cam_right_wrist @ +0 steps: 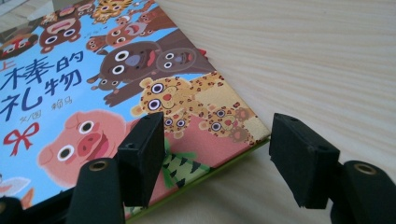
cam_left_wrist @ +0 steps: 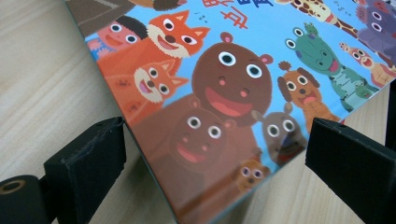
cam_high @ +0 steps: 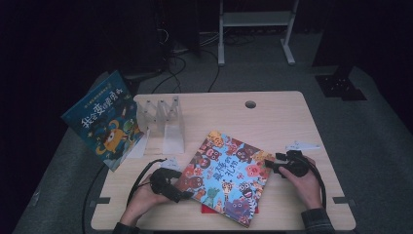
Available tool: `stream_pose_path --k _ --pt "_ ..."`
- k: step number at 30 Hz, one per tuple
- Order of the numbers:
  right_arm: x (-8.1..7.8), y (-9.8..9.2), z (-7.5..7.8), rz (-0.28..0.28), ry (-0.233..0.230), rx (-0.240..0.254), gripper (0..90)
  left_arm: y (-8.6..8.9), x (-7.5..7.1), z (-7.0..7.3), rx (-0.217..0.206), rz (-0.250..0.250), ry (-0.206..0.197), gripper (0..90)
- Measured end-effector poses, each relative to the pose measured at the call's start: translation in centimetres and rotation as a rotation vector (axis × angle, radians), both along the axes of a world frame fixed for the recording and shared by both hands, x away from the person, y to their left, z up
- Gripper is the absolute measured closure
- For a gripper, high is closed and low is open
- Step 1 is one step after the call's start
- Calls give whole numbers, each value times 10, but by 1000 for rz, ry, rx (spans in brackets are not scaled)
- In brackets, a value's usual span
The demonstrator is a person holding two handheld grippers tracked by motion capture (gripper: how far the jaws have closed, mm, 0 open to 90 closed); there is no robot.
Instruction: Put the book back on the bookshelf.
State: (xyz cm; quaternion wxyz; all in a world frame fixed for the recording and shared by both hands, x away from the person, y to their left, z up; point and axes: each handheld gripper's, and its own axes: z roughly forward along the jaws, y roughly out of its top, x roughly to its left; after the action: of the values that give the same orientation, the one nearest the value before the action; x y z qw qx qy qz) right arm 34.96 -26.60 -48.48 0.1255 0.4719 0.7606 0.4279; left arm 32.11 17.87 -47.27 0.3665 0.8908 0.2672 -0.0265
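A picture book (cam_high: pixel 226 178) with cartoon animals on a blue cover lies at an angle on the wooden table (cam_high: pixel 277 117). My left gripper (cam_high: pixel 183 194) is at the book's left corner. In the left gripper view its jaws stand wide apart (cam_left_wrist: pixel 215 158) with that corner of the book (cam_left_wrist: pixel 233 84) between them, and neither pad presses on it. My right gripper (cam_high: pixel 269 165) is at the book's right corner. In the right gripper view it is open (cam_right_wrist: pixel 217 149), one jaw above the cover of the book (cam_right_wrist: pixel 93 93) and the other over bare table.
A second blue picture book (cam_high: pixel 104 119) leans upright at the table's left edge, beside a clear plastic book stand (cam_high: pixel 163 122). Something red (cam_high: pixel 210 209) shows under the flat book's near edge. A cable hole (cam_high: pixel 250 104) sits near the far edge.
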Motion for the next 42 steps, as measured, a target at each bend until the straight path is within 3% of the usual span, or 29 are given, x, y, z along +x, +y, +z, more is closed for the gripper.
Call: stream_pose_path --k 10,13,16,20,25,36,42 --pt "21 11 -1 36 0 6 305 -2 -4 -2 5 -20 33 19" --pt "27 18 -1 50 3 -8 229 -1 -4 -2 5 -25 26 21" --pt "30 21 -3 48 -4 5 220 3 -2 0 -10 -9 12 20" --pt "30 21 -3 51 -7 0 222 13 1 2 -28 40 -5 19" --pt "29 22 -3 53 -9 0 222 20 4 3 -60 67 -10 18" --pt "17 50 1 143 -16 -28 229 25 7 1 -54 80 -5 17" --pt "14 54 3 151 -19 -46 236 26 9 -4 -57 82 14 9"
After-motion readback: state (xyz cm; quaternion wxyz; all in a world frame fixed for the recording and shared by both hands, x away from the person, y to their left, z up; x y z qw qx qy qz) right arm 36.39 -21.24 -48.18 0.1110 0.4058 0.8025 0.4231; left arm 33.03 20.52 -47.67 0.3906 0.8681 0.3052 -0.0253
